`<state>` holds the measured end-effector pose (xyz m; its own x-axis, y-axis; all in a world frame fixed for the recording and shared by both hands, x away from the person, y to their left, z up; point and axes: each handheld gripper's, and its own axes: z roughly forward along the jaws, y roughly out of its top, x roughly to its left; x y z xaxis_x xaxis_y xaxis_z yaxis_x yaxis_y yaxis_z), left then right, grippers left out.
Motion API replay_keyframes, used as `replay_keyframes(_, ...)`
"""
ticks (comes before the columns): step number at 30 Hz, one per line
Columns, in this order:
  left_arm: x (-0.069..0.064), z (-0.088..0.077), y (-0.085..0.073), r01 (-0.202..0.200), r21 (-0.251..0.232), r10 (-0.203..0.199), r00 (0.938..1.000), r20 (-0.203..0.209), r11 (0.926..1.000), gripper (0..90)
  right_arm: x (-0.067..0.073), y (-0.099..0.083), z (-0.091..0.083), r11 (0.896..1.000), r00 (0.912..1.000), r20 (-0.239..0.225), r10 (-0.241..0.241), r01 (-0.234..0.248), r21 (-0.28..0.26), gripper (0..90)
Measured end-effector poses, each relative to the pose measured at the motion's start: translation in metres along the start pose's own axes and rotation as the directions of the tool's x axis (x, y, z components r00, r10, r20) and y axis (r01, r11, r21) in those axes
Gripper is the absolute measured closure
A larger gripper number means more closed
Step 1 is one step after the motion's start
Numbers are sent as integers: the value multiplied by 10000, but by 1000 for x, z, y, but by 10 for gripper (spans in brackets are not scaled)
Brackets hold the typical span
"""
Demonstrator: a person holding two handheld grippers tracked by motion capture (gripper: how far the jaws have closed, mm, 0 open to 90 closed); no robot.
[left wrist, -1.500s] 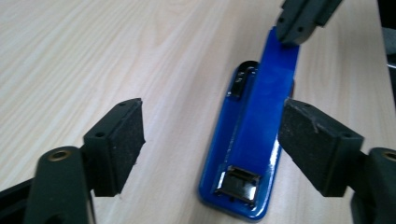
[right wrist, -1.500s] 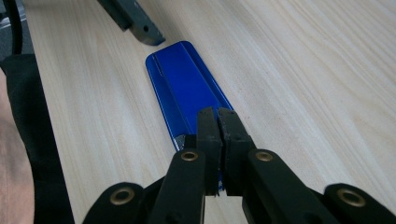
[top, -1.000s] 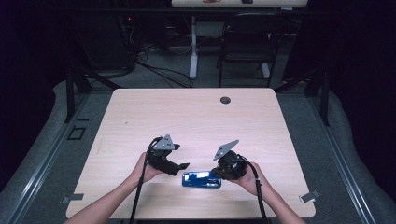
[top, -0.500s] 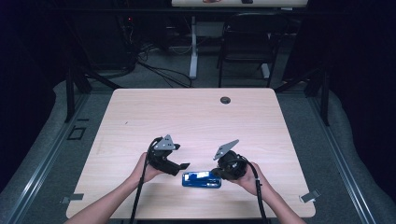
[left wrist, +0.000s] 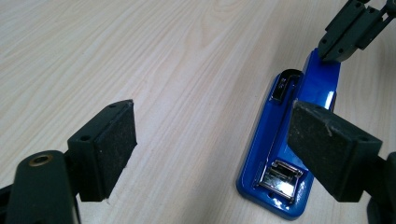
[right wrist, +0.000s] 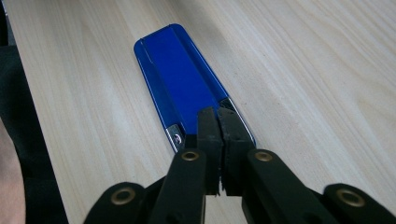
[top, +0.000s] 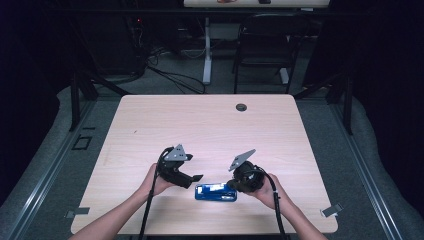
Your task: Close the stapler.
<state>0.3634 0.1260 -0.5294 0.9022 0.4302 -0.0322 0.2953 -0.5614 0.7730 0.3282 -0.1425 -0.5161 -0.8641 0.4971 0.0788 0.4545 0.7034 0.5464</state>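
Right gripper [top: 231,187] sat low over the near part of the table [top: 210,125], its jaws pressed together with nothing between them, tips resting on the top of the blue stapler [top: 216,192] at its right end. In the right gripper view the closed tips [right wrist: 217,122] met the stapler [right wrist: 184,77] at its near end, between the chrome edges, with the blue body running away from them along the wood grain. The right hand [top: 267,192] gripped the tool from the near right side, forearm coming in from the bottom edge, grey plate tilted up toward the left. Left gripper [top: 196,178] was held by the left hand [top: 156,181] just left of the stapler, tilted down and aimed right, its jaws spread wide and holding nothing. In the left gripper view the stapler [left wrist: 285,154] lay flat on the table [left wrist: 163,70], partly behind the right-hand pad [left wrist: 327,144], while the other pad [left wrist: 109,144] stood over bare wood; the right gripper's closed tips [left wrist: 337,45] touched the stapler's far end. Stapler lay between the two grippers, near the table's front edge.
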Motion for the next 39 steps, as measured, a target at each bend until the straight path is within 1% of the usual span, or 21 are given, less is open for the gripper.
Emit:
replay_keyframes(4, 1, -1, 0, -15, -53, 14, 10000, -17, 10000, 163, -2, 0, -7, 9990, 10000, -61, 69, -72, -451, 847)
replay_keyframes(6, 1, -2, -1, 18, -73, -18, 10000, -15, 10000, 163, -1, 2, -13, 9985, 9995, 320, -50, 68, -546, 807)
replay_keyframes(8, 2, -2, -1, 32, -116, -33, 10000, -26, 9999, 163, -1, 2, -14, 9981, 9993, 375, -12, 36, -623, 786)
replay_keyframes(9, 3, -4, -1, 3, -94, -3, 10000, -43, 10000, 162, -1, 2, -16, 9976, 9980, 632, 52, -8, -695, 721)
replay_keyframes(12, 4, -5, -2, 61, -113, -62, 10000, -71, 9999, 163, -2, 2, -20, 9969, 9972, 728, 180, -123, -780, 671)
replay_keyframes(13, 5, -5, -2, 88, -101, -88, 9999, -75, 9999, 162, -3, 3, -26, 9943, 9951, 897, 417, -325, -1020, 585)
replay_keyframes(17, 9, -9, -4, 161, -157, -165, 9995, -253, 9997, 160, -9, 1, -38, 9912, 9870, 1441, 706, -531, -1216, 411)
replay_keyframes(20, 11, -13, -4, 213, -224, -221, 9991, -368, 9995, 159, -17, -3, -46, 9866, 9745, 1955, 1105, -839, -1396, 318)
replay_keyframes(21, 11, -13, -4, 213, -224, -221, 9991, -368, 9995, 158, -17, -3, -46, 9866, 9745, 1955, 1105, -839, -1396, 318)
replay_keyframes(22, 12, -16, -4, 275, -269, -285, 9988, -389, 9993, 158, -23, -8, -52, 9829, 9631, 2319, 1367, -1027, -1527, 241)
replay_keyframes(23, 12, -16, -4, 275, -269, -285, 9988, -389, 9993, 158, -23, -8, -52, 9829, 9631, 2319, 1367, -1027, -1527, 241)
replay_keyframes(24, 13, -18, -5, 267, -345, -283, 9985, -458, 9990, 158, -30, -12, -56, 9801, 9492, 2707, 1606, -1209, -1575, 182)
replay_keyframes(25, 13, -18, -5, 267, -345, -283, 9985, -458, 9990, 157, -30, -12, -56, 9801, 9492, 2707, 1606, -1209, -1575, 182)
replay_keyframes(26, 15, -19, -6, 298, -328, -314, 9982, -506, 9990, 157, -37, -16, -59, 9743, 9371, 2858, 2002, -1598, -1587, 139)
replay_keyframes(27, 15, -19, -6, 298, -328, -314, 9982, -506, 9990, 157, -37, -16, -59, 9743, 9371, 2858, 2002, -1598, -1587, 139)
replay_keyframes(28, 16, -19, -7, 332, -294, -347, 9979, -542, 9990, 157, -40, -18, -60, 9712, 9316, 2937, 2143, -1711, -1658, 133)
replay_keyframes(30, 19, -20, -8, 316, -283, -335, 9971, -687, 9991, 157, -50, -25, -64, 9638, 9124, 3264, 2469, -1963, -1804, 68)
replay_keyframes(32, 20, -21, -9, 362, -296, -383, 9967, -723, 9989, 157, -52, -26, -65, 9624, 9076, 3353, 2527, -2002, -1834, 45)
replay_keyframes(33, 21, -21, -10, 360, -261, -379, 9963, -773, 9990, 157, -59, -32, -65, 9599, 8939, 3592, 2683, -2169, -1774, 16)
replay_keyframes(36, 27, -21, -13, 518, -128, -528, 9943, -930, 9986, 156, -70, -41, -59, 9550, 8853, 3603, 2940, -2565, -1490, 0)
replay_keyframes(39, 31, -20, -16, 669, -30, -669, 9927, -1006, 9978, 155, -77, -47, -54, 9534, 8874, 3486, 3016, -2788, -1153, 0)
